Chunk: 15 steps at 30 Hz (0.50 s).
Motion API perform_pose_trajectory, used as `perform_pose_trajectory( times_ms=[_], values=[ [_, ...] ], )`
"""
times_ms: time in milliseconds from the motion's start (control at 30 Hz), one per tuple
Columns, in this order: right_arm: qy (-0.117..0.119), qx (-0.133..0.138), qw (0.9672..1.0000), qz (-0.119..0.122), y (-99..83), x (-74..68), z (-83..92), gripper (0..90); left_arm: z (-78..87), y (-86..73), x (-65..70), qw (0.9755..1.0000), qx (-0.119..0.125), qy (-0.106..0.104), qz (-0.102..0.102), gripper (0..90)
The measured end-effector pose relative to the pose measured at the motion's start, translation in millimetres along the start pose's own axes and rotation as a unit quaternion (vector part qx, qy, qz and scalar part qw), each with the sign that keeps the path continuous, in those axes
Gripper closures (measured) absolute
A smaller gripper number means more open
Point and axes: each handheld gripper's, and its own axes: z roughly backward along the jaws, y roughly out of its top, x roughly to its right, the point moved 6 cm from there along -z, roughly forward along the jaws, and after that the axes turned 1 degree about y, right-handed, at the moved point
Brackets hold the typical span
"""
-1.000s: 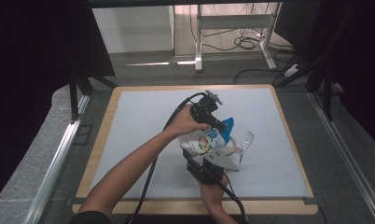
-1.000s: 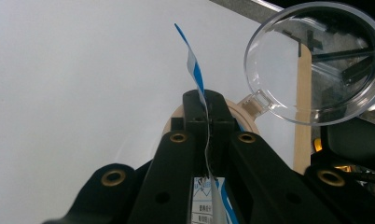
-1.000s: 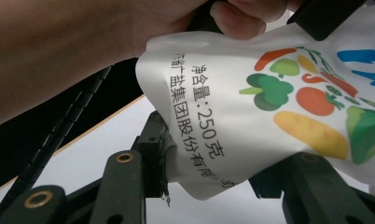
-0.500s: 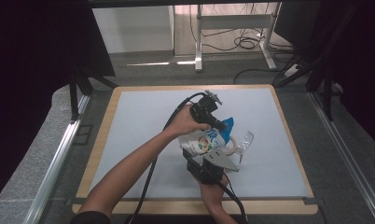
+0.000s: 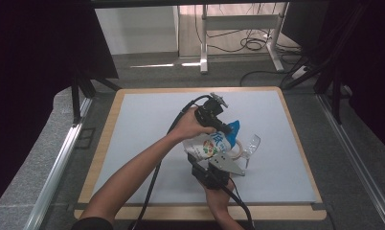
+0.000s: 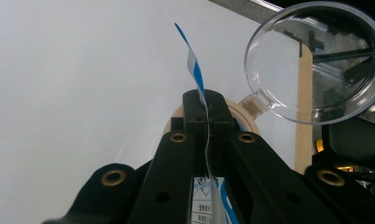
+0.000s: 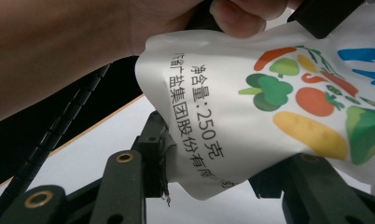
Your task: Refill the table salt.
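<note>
White plastic, printed with vegetables and Chinese text, forms the pouch (image 5: 211,144) that is held between both grippers above the pale blue mat (image 5: 147,124). The left gripper (image 6: 207,122) is seen with its jaws pressed together on the pouch's thin blue-and-white top edge, which stands up from between the fingertips (image 6: 195,100) in the left gripper view. Just beyond and to the right of those fingertips, a clear round lid (image 6: 316,60) is hinged to a tan ring (image 6: 244,109), part of which is hidden behind the jaws. In the right gripper view, the pouch (image 7: 279,102) is pinched at its lower corner by the right gripper (image 7: 163,161); the sealed edge is clamped at the left finger (image 7: 153,154), while the other finger is largely covered by the bag, so its contact cannot be told. The left hand (image 7: 106,42) is seen directly above these fingers, touching the pouch's upper side. In the high view, the left gripper (image 5: 225,128) is placed at the far end of the pouch and the right gripper (image 5: 214,170) at the near end, with the lid (image 5: 250,143) just to the right of both. The mat is laid on a wood-edged table (image 5: 109,139).
</note>
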Motion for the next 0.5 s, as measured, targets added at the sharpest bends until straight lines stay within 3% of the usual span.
perform_pose_trajectory(
  times_ms=[500],
  values=[
    [0.001,0.000,1.0000,-0.001,0.1,-0.3,0.3,56.4,0.0,0.0,0.6,1.0000,-0.001,0.001,0.000,89.8]
  ],
)
